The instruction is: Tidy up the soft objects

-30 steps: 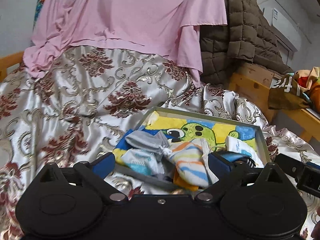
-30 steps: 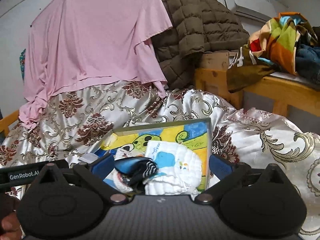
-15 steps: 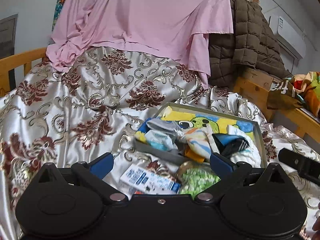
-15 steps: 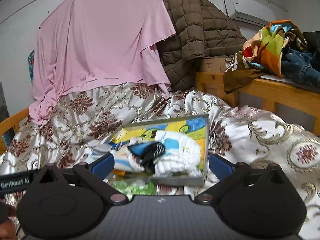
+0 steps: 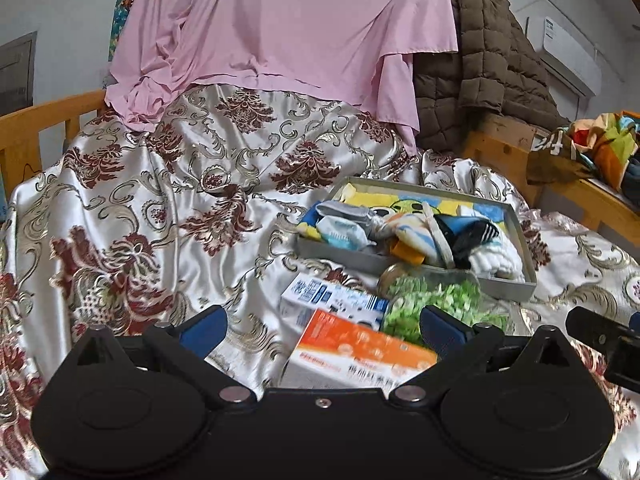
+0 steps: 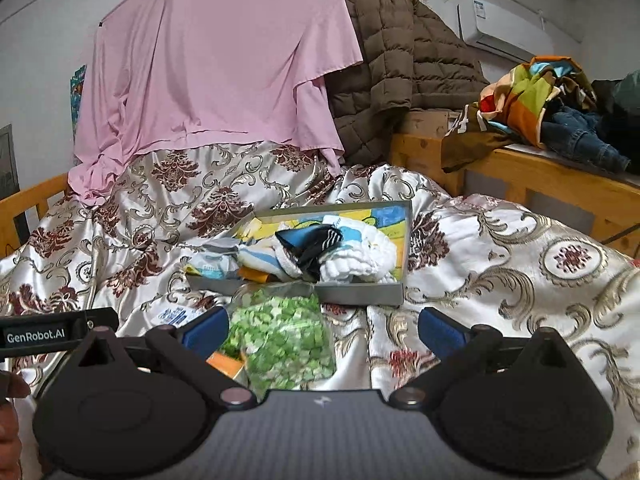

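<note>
Left gripper (image 5: 322,320) bottom centre of its view, jaws spread wide, empty. Right gripper (image 6: 322,326) same: wide, empty. Just beyond them, lower centre: orange box (image 5: 362,350), white-blue box (image 5: 332,300), bag of green bits (image 6: 280,332) lying on satin bedspread (image 5: 160,200). Mid-frame right: grey tray (image 5: 524,248) piled with soft objects (image 5: 404,228), socks and cloths heaped inside. Judgement: sorting looks near finished, both tools clear of tray. Next move calls for checking bedspread for stray soft items; boxes not soft, leave out. Far top: pink sheet (image 6: 224,60).
</note>
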Available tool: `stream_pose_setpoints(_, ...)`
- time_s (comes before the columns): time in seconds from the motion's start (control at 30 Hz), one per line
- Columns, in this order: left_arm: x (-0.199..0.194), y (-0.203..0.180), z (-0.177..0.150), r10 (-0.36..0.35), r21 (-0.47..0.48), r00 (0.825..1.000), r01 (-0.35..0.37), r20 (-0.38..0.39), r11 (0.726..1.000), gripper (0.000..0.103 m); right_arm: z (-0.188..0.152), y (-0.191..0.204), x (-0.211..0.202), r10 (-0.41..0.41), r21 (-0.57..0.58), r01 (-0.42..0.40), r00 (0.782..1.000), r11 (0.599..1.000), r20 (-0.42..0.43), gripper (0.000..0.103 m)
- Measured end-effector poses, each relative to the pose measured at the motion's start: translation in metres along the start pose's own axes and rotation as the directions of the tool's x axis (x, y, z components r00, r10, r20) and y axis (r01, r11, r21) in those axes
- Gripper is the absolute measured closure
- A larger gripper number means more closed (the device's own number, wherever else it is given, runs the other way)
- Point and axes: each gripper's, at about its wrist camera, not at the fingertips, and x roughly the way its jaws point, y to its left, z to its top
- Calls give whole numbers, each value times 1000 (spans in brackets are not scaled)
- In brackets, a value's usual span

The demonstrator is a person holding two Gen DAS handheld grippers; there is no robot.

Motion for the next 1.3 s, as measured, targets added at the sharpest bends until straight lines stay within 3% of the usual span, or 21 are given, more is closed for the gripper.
stream_pose_setpoints(0.43,-24,30,-34,-17,14,1000,17,-8,1000,1,-35,15,-33,-39,58,41,999,997,-27,0)
stream_pose_setpoints(1.3,-24,39,-42,-30,-3,999,30,-13,1000,1,-43,25,-20,-31,13,32,997,999,-72,0)
